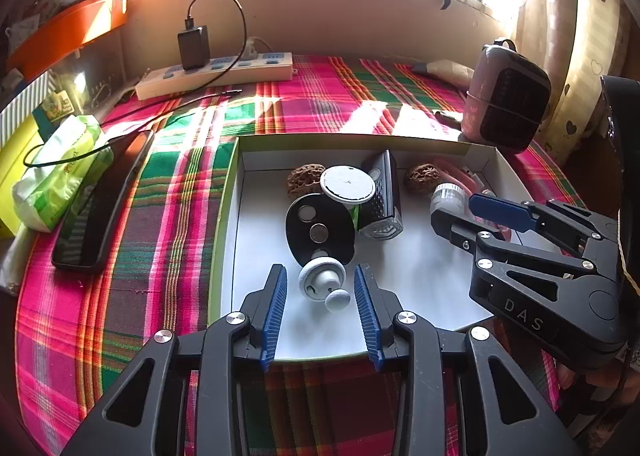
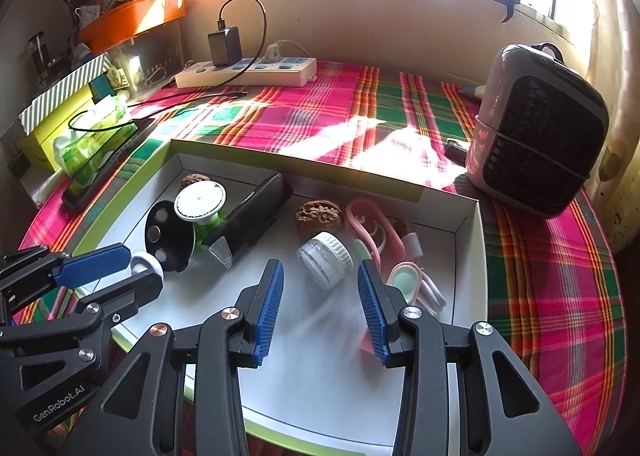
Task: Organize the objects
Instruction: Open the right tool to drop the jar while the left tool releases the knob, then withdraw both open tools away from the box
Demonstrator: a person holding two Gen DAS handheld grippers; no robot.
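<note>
Both jaws apart. Our left gripper (image 1: 320, 292) straddles the grey knob (image 1: 323, 283) in the box (image 1: 228, 216); right gripper (image 2: 320, 296) faces the small jar (image 2: 325, 258). Risk: round knob and jar roll away as we close.

Your worktop (image 2: 360, 112) wears a plaid cloth of pink, green and red. A shallow white box (image 2: 470, 252) with a green rim sits at the near edge. Along the far edge lies a white power strip (image 2: 248, 74). Near the left edge you have a dark phone (image 1: 104, 200) beside a green tissue pack (image 1: 60, 172). A pink fan heater (image 2: 536, 128) stands toward the far right corner.
</note>
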